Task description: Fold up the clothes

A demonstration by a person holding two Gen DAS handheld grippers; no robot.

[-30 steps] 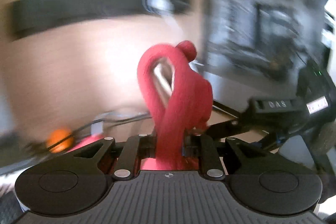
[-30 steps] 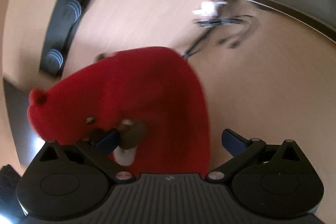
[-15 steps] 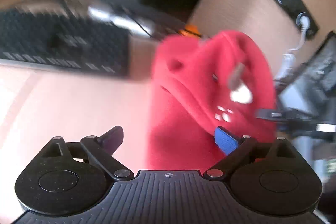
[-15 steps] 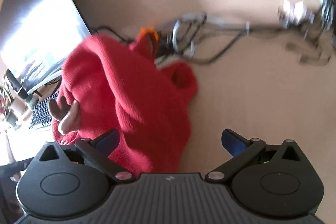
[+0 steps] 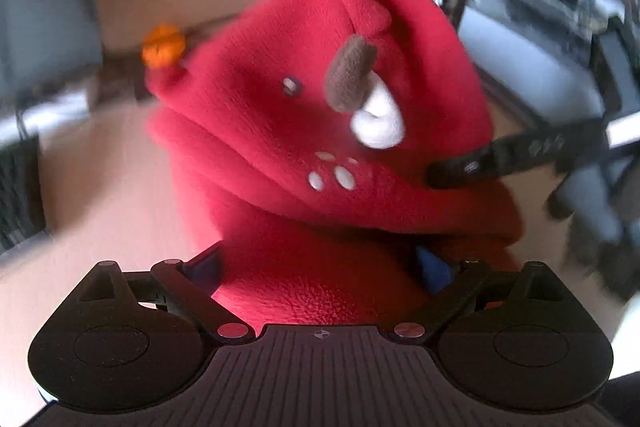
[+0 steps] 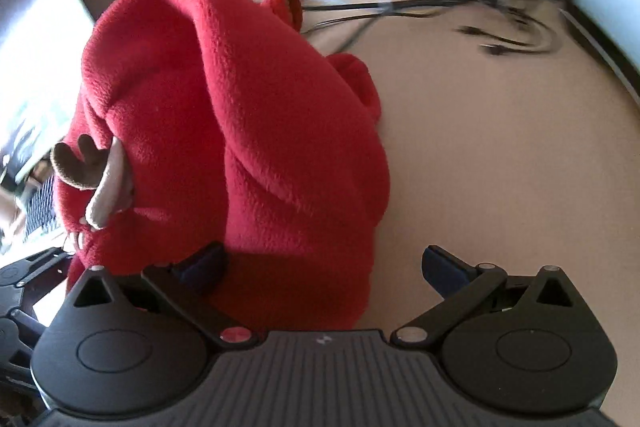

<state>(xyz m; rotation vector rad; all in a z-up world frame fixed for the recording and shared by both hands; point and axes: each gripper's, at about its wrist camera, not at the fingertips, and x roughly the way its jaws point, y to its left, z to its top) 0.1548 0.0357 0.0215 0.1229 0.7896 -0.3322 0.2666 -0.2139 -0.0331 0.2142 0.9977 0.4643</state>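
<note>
Looking at a red fleece garment (image 5: 288, 131) bunched in a soft heap on the wooden surface (image 6: 500, 147), nowhere near flat. Light and floppy, not slippery, nothing fragile. Left gripper (image 5: 320, 267) fingers spread wide with fleece between them, not pinched. Right gripper (image 6: 324, 263) fingers released too. Probably best grabbed at a hem edge, away from the brown-and-white antler bit (image 5: 360, 95).

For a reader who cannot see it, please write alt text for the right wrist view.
A red fleece garment lies bunched on a light wooden table. The open right gripper is just in front of it, its left finger against the fleece. Black cables run behind.
</note>
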